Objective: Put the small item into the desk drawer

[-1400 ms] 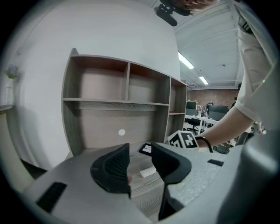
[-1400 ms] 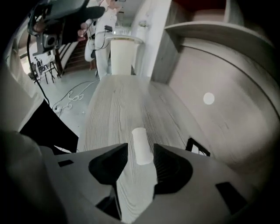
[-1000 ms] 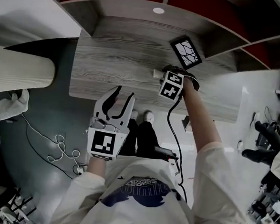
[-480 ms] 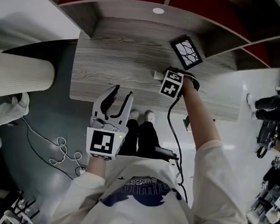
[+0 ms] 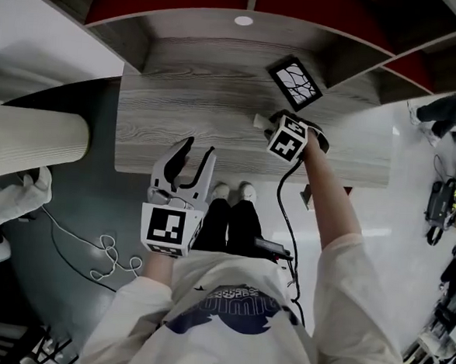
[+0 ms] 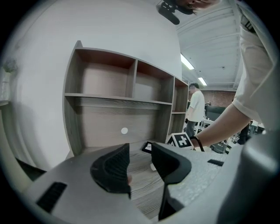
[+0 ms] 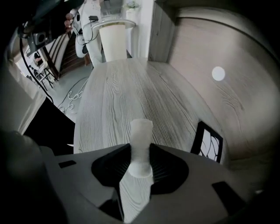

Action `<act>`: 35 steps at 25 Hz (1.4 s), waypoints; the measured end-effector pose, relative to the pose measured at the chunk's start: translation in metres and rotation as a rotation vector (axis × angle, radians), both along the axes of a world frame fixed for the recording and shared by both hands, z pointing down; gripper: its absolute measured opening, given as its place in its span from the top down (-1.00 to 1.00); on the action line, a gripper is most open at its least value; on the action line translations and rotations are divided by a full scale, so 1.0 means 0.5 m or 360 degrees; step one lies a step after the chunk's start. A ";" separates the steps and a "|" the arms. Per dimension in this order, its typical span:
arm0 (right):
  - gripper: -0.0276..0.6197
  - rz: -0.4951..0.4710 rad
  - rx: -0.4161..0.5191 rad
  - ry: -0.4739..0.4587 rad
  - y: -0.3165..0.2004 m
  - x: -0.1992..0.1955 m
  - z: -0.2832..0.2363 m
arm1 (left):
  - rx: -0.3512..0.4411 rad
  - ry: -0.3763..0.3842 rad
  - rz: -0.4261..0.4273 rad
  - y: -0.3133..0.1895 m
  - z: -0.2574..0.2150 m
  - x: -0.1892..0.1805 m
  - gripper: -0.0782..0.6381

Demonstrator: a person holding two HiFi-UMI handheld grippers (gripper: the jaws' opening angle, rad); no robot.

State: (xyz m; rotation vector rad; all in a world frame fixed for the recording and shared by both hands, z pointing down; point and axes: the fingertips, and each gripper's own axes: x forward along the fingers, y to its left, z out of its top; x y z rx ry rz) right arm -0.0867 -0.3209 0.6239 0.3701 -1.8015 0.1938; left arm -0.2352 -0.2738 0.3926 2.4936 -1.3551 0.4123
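Observation:
A small white cylinder (image 7: pixel 141 144) stands upright on the grey wood desk (image 5: pixel 187 97), right of its middle. My right gripper (image 7: pixel 140 168) points steeply down over it. Its jaws have just been closing, and both dark pads now touch the cylinder's sides. In the head view the cylinder (image 5: pixel 259 120) pokes out left of the right gripper's marker cube (image 5: pixel 288 139), which hides the jaws. My left gripper (image 5: pixel 197 153) hovers at the desk's front edge, open with nothing between its fingers (image 6: pixel 114 168). No drawer is in sight.
A black-framed picture (image 5: pixel 295 82) lies on the desk just behind the right gripper. Shelves rise at the desk's back, with a white disc (image 5: pixel 243 20) on the panel. A white column (image 5: pixel 29 136) and cables (image 5: pixel 99 250) are on the floor to the left.
The right gripper's marker cube has rolled a little over the white cylinder and kept its place. The left gripper has stayed where it was.

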 end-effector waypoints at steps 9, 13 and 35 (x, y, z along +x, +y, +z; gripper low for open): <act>0.52 0.0245 0.0109 -0.0026 0.068 0.115 -0.057 | 0.0036 0.0042 0.0187 -0.010 -0.011 0.066 0.39; 0.52 0.0342 0.0142 -0.0025 0.110 0.177 -0.078 | 0.0046 0.0048 0.0262 0.002 -0.015 0.112 0.39; 0.52 0.0076 0.0189 -0.0144 0.380 0.468 -0.107 | 0.0087 -0.0041 -0.0127 0.286 -0.033 0.382 0.39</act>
